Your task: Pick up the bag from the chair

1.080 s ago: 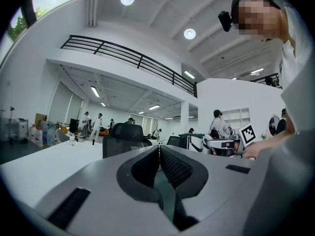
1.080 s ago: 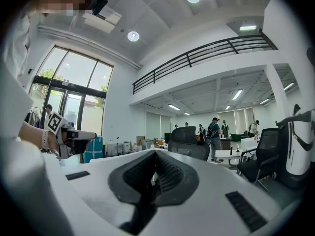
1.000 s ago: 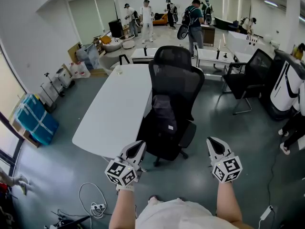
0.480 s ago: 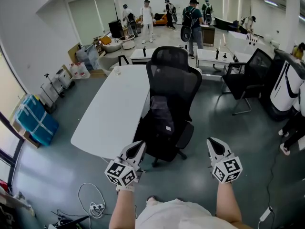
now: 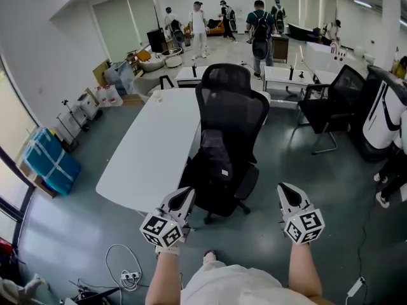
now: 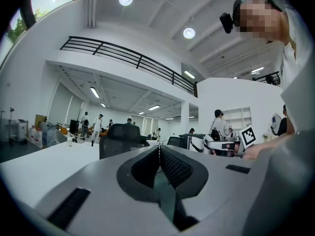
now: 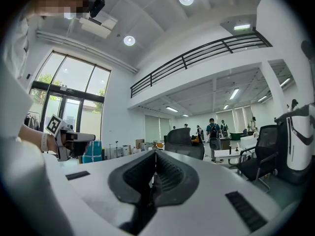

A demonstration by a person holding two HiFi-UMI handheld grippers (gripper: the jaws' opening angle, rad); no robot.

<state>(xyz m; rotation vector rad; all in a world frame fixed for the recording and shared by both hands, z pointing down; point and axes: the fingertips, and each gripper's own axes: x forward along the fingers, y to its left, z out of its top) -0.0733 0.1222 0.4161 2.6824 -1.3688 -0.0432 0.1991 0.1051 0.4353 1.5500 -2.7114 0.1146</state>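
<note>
A dark grey bag [image 5: 219, 152] with a small white tag leans upright on the seat of a black mesh office chair [image 5: 230, 110] in the middle of the head view. The chair's back also shows in the left gripper view [image 6: 120, 140] and the right gripper view [image 7: 183, 142]. My left gripper [image 5: 186, 196] hangs in front of the chair, near its front left, jaws shut and empty. My right gripper [image 5: 284, 193] is held to the right of the chair, also shut with nothing in it. Both are short of the bag.
A long white table [image 5: 152, 145] stands close on the chair's left. A second black chair [image 5: 331, 107] and white desks [image 5: 286, 75] stand behind on the right. Blue crates [image 5: 48, 161] line the left wall, cables [image 5: 121, 269] lie on the floor. Several people stand at the far end.
The chair and table sit slightly lower and nearer in the head view than a second ago. Both grippers keep the same place and stay shut.
</note>
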